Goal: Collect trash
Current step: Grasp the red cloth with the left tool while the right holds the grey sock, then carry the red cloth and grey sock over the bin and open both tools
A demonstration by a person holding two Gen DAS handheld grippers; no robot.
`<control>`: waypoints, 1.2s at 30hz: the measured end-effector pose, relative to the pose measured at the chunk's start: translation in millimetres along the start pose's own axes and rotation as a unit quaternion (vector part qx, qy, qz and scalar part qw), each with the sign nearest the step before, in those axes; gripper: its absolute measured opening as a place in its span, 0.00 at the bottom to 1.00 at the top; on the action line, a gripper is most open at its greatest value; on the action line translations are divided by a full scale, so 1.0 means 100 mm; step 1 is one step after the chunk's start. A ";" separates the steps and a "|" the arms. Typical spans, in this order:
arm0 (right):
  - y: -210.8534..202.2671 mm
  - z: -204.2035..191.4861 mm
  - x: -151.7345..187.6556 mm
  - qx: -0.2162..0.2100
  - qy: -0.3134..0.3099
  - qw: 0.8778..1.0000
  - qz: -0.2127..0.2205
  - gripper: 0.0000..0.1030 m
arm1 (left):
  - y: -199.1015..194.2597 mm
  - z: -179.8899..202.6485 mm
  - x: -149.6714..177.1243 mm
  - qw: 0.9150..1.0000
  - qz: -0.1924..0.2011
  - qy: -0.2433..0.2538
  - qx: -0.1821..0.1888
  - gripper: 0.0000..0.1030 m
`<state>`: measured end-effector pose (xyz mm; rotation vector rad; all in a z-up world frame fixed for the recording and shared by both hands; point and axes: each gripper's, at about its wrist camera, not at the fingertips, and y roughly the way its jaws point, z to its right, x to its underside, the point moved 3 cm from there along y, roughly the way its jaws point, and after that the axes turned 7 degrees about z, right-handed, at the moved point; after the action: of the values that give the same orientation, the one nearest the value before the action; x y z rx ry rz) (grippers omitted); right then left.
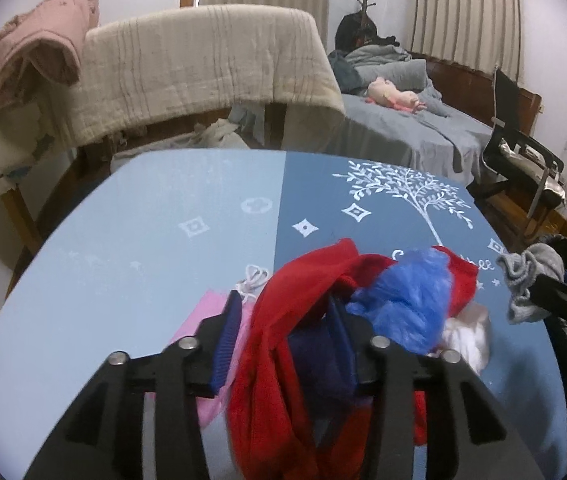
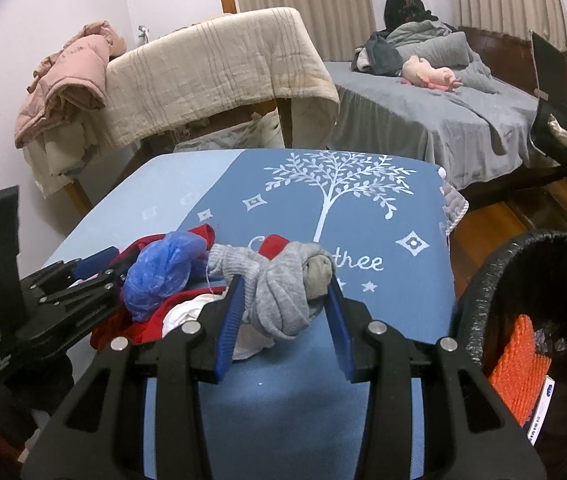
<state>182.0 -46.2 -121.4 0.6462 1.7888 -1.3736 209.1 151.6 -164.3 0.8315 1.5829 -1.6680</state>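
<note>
On the blue tree-print tabletop (image 2: 383,216), near its front edge, lies a loose heap of soft refuse. Right gripper (image 2: 283,312): jaws closed upon a knotted grey sock (image 2: 283,288), which sits between the two blue pads (image 2: 229,320) and appears lifted clear of the cloth, though contact beneath it cannot be confirmed. Left gripper (image 1: 283,332): jaws set about a red fabric piece (image 1: 279,320) that drapes over and between its fingers; whether the pads actually pinch it cannot be told from either view.

Beside the red fabric rest a crumpled blue plastic bag (image 1: 403,304), a white wad (image 1: 467,332) just behind it, and a pink item (image 1: 203,320) partly under the left finger. In the right wrist view the blue bag (image 2: 163,272) lies between the two grippers, touching the red fabric (image 2: 147,320).

Handling, as judged: all pieces look light, limp and compressible. The sock is bulky at its knot, which offers the firmest purchase; a grip on a loose end would probably let it swing or slip. The red fabric is likely to trail and drag neighbours along, so a bunched fold is preferable. The plastic bag is thin and probably slippery; take it at its gathered middle.

A black-lined bin (image 2: 523,264), already containing an orange item (image 2: 519,356), stands just to the right of the table, near the right gripper.
</note>
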 end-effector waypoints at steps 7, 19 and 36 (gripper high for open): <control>0.02 -0.01 -0.01 -0.001 0.000 1.000 0.000 0.38 | -0.14 0.06 -0.13 0.999 0.041 0.012 0.009 0.03; -0.36 0.01 -0.29 -0.009 0.004 0.999 0.049 0.38 | -0.70 0.13 -0.58 0.994 0.110 -0.011 0.026 0.03; -1.15 0.49 -0.58 0.039 0.015 0.993 0.109 0.38 | -1.20 0.94 -0.94 0.982 0.158 0.022 0.101 0.03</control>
<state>138.6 -123.0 -15.2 0.8800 1.6395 -1.2959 163.6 65.4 -14.0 1.1652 1.2432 -1.6018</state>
